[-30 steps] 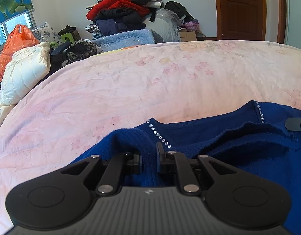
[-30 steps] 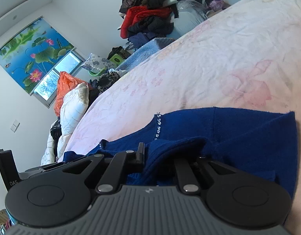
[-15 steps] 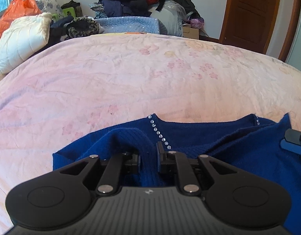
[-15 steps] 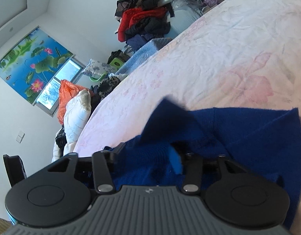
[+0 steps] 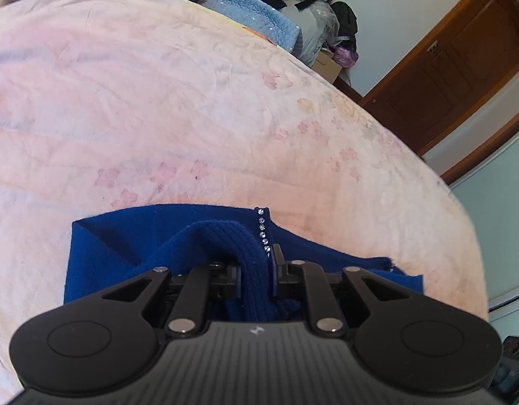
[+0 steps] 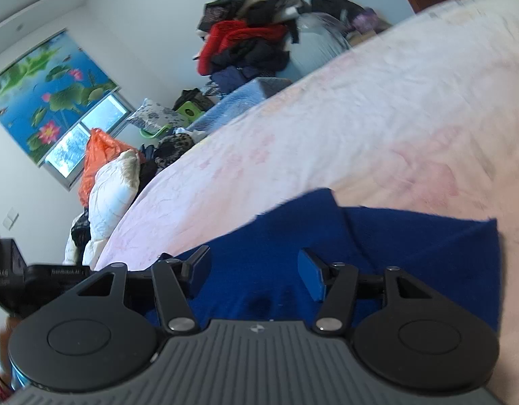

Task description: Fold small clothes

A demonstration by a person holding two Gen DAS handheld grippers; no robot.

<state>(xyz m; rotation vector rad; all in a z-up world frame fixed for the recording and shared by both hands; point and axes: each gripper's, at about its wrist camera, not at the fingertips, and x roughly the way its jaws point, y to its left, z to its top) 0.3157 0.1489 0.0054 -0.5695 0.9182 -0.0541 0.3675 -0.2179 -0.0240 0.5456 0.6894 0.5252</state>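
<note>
On the pink floral bedspread (image 5: 192, 108), near its front edge, lies the dark blue knitted garment with a rhinestone-trimmed edge (image 5: 131, 236), partly folded. The left gripper (image 5: 256, 270) is clamped on a ribbed fold of this knit, its jaws nearly closed around the cloth. The right gripper (image 6: 254, 271) stands wide apart over flat blue fabric and holds nothing. Risk: 1 pinched ridge alone carries the fold, so a pull to either side would probably drag the layers askew or bunch them; the rhinestones (image 5: 262, 233) could snag on a pad. Hidden: both gripper bodies cover the garment's near part, so sleeves and hem cannot be placed. The right view is blurred, and fold count is uncertain.
</note>
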